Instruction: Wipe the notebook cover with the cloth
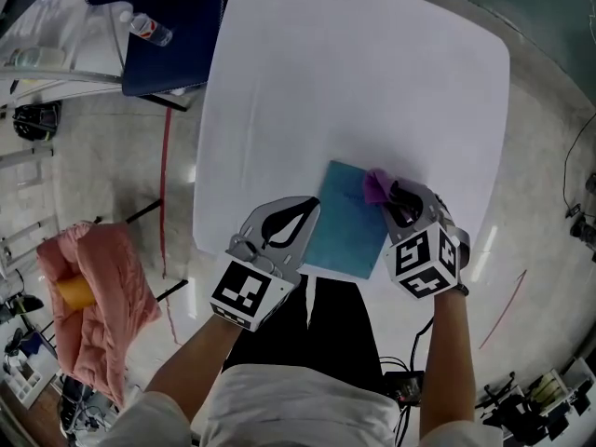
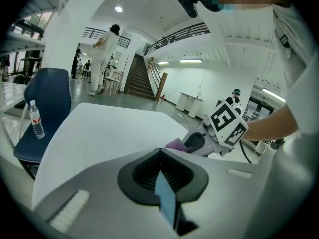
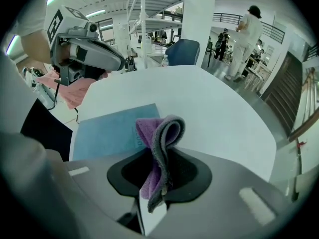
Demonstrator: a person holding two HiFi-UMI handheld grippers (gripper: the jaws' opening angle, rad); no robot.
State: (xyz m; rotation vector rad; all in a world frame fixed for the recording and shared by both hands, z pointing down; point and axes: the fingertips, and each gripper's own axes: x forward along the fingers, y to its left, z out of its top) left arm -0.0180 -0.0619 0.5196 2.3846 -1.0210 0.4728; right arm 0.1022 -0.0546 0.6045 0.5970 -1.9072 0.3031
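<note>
A blue notebook [image 1: 346, 220] lies near the front edge of the white table [image 1: 354, 82]. My left gripper [image 1: 300, 220] is shut on the notebook's left edge; a thin blue edge [image 2: 166, 203] shows between its jaws in the left gripper view. My right gripper [image 1: 389, 201] is shut on a folded purple cloth [image 1: 376, 185], held at the notebook's far right corner. In the right gripper view the cloth [image 3: 158, 153] stands up between the jaws, with the notebook [image 3: 112, 131] just beyond and to the left. The left gripper view also shows the cloth [image 2: 175, 144] and the right gripper [image 2: 199, 143].
A blue chair [image 1: 163, 31] with a water bottle [image 1: 149, 28] on it stands at the table's far left. A pink cloth bundle [image 1: 98, 296] lies on the floor at left. Cables [image 1: 577, 212] run along the right. People [image 2: 102, 59] stand in the hall beyond.
</note>
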